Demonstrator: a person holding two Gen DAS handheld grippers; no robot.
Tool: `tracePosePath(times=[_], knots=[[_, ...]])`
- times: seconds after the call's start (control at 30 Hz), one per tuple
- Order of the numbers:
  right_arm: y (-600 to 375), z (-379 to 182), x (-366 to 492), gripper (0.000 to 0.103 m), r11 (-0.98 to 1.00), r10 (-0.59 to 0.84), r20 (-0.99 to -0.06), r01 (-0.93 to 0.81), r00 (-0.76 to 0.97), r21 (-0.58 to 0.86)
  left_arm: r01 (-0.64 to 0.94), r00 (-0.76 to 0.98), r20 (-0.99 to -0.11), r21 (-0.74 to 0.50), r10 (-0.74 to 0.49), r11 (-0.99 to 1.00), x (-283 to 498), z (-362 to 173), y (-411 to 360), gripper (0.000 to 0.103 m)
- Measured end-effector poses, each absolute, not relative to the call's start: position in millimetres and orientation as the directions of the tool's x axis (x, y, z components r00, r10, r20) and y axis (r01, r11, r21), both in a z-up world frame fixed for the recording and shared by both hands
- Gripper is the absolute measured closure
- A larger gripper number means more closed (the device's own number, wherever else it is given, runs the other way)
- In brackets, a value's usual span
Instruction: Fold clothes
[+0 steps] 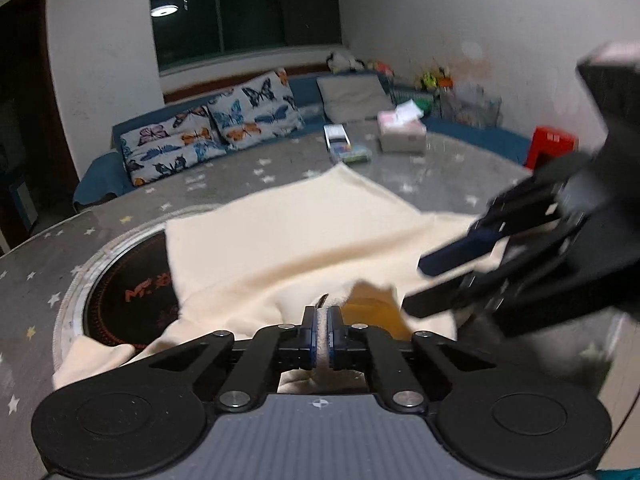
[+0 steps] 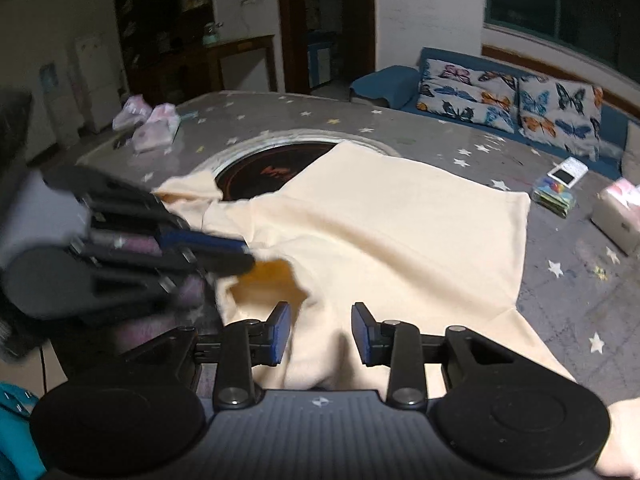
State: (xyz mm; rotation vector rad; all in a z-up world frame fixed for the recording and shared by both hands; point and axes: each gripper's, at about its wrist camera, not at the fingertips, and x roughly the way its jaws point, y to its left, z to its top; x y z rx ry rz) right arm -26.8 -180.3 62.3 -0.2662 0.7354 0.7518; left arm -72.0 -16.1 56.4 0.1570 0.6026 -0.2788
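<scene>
A cream shirt point(image 1: 304, 236) lies spread on the round grey star-patterned table point(image 1: 120, 204), partly over a dark round hotplate point(image 1: 132, 292). Its neck opening with a darker yellow inside point(image 1: 372, 308) faces me. My left gripper point(image 1: 322, 316) is shut on the shirt's near edge beside the neck opening. My right gripper point(image 2: 320, 328) is open, its fingers either side of a fold of the shirt point(image 2: 380, 232) near the collar. The right gripper also shows blurred in the left wrist view point(image 1: 420, 284), and the left gripper shows blurred in the right wrist view point(image 2: 244, 256).
A tissue box point(image 1: 402, 132) and a colourful packet point(image 1: 348, 150) sit at the table's far side. Pink packs point(image 2: 152, 128) lie on the table's far left in the right wrist view. A blue sofa with butterfly cushions point(image 1: 208, 132) stands behind the table. A red stool point(image 1: 550, 146) is at right.
</scene>
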Motion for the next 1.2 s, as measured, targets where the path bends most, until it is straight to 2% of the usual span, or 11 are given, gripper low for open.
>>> tracePosePath(times=[0.17,0.23,0.27,0.3,0.37,0.57,0.73,0.9,1.2], knots=[[-170.0,47.2,-38.3,0.071,0.7,0.488,-0.712,-0.713,0.505,-0.025,0.322,0.778,-0.582,0.05,-0.235,0.945,-91.2,55.8,-14.9,0.098],[-168.4,44.3,-43.5,0.081,0.689,0.479,-0.717,-0.723,0.507,-0.051,0.327,0.764,-0.603,0.055,-0.23,0.943,-93.9,49.1,-14.5,0.098],[-168.6,43.6,-46.0,0.094,0.683,0.48,-0.718,-0.728,0.504,-0.055,0.327,0.756,-0.615,0.057,-0.225,0.943,-94.2,46.4,-13.6,0.098],[-170.0,44.4,-47.7,0.098,0.68,0.483,-0.721,-0.732,0.497,-0.049,0.327,0.749,-0.623,0.055,-0.223,0.943,-94.7,44.6,-12.2,0.098],[-173.9,45.7,-51.7,0.1,0.672,0.477,-0.73,-0.738,0.488,-0.054,0.33,0.738,-0.636,0.051,-0.224,0.942,-96.8,41.2,-9.8,0.098],[-180.3,38.3,-62.2,0.1,0.651,0.479,-0.763,-0.759,0.434,-0.023,0.343,0.702,-0.673,0.033,-0.233,0.939,-98.1,33.0,-5.3,0.094],[-197.4,50.2,-65.1,0.093,0.66,0.499,-0.756,-0.751,0.424,0.014,0.357,0.74,-0.618,0.026,-0.266,0.934,-99.5,55.9,2.6,0.091],[-236.6,58.5,-54.1,0.088,0.79,0.437,-0.722,-0.612,0.537,0.023,0.319,0.771,-0.579,-0.01,-0.265,0.948,-80.2,64.8,1.3,0.09],[-345.2,62.9,-24.3,0.086,0.977,0.188,-0.67,-0.207,0.718,0.053,0.406,0.704,-0.608,-0.079,-0.367,0.91,-50.5,43.1,-50.7,0.09]])
